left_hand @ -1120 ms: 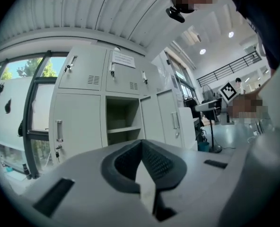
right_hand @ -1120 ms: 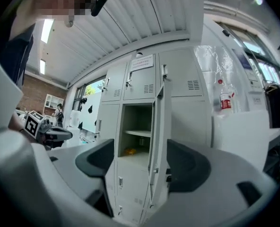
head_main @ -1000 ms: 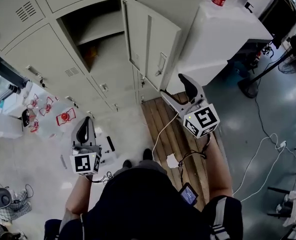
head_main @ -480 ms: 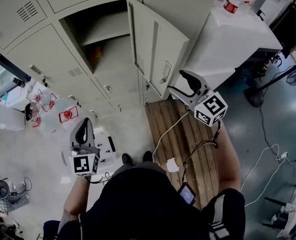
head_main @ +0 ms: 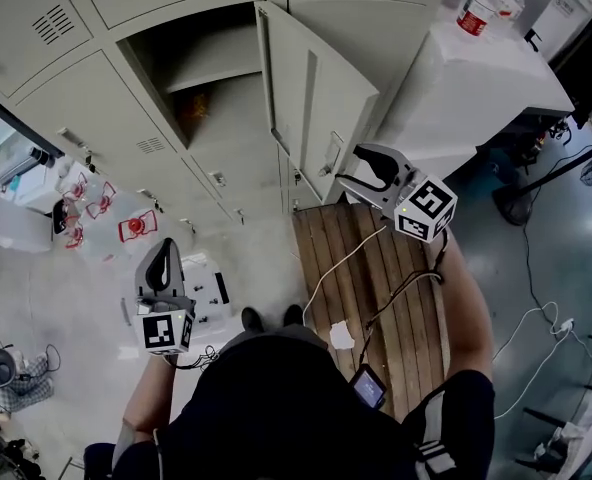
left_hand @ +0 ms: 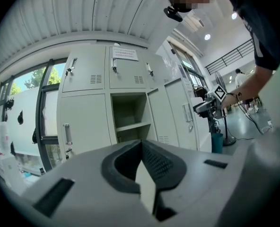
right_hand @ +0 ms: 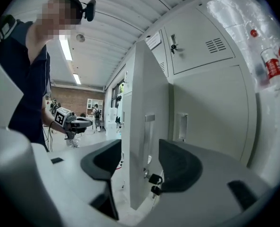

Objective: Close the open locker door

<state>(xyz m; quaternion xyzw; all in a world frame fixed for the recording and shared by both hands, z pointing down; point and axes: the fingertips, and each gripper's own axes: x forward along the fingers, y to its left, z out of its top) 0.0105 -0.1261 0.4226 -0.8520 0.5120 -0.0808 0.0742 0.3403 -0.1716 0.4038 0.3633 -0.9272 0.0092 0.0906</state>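
R gripper (head_main: 354, 168) is reaching fwd at the open locker door (head_main: 311, 108), jaws spread w/ the door's free edge standing btwn them. They've just been closing in, but neither pad is pressing on the metal yet. Keys (right_hand: 155, 182) are dangling from the door's lock, low down, right by the jaw on the handle side. L gripper (head_main: 166, 246) is hanging back, well apart from the door, jaws pressed together w/ nothing btwn them. It's pointing level at the locker bank, w/ the open compartment (head_main: 191, 78) sitting ahead of it and the door swung out twd the R gripper. A wooden pallet (head_main: 376, 298) is lying below the R gripper. A white counter (head_main: 456, 88) w/ a bottle (head_main: 473, 13) is standing just beyond it on its R.
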